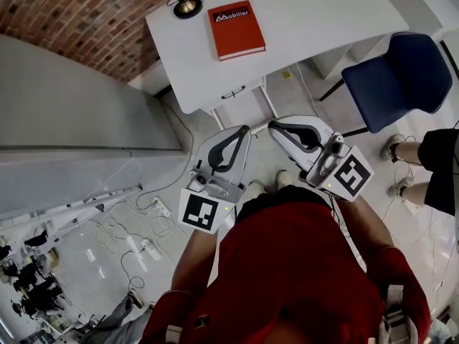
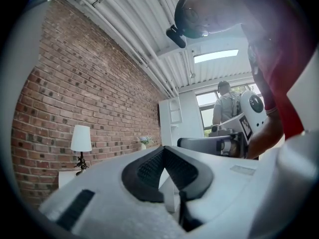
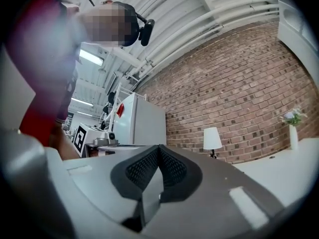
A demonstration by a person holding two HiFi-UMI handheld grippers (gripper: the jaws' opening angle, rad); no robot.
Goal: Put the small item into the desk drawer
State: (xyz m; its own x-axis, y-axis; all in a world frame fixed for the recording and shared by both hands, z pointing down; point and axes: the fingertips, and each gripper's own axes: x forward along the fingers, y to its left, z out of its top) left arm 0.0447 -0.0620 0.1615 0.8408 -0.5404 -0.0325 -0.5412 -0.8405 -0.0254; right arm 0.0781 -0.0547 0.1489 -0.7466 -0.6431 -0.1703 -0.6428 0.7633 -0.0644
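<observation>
A white desk [image 1: 308, 20] stands ahead of me in the head view, and its front drawer [image 1: 228, 95] is closed, with a dark handle [image 1: 233, 92]. I hold both grippers side by side just short of the desk's front edge, jaws pointing toward it. The left gripper [image 1: 246, 130] is shut with nothing between its dark pads [image 2: 149, 169]. The right gripper [image 1: 273, 126] is shut and empty too, its pads [image 3: 172, 169] pressed together. No small item shows in either grip. Both gripper views look up at the brick wall [image 3: 239, 83] and ceiling.
A red book [image 1: 237, 29] and a lamp base [image 1: 186, 6] sit on the desk. A blue chair [image 1: 398, 77] stands to the right, with another person's legs [image 1: 416, 156] beyond it. A small yellowish object [image 1: 287, 75] lies on the floor under the desk. Cables [image 1: 129, 228] trail at the left.
</observation>
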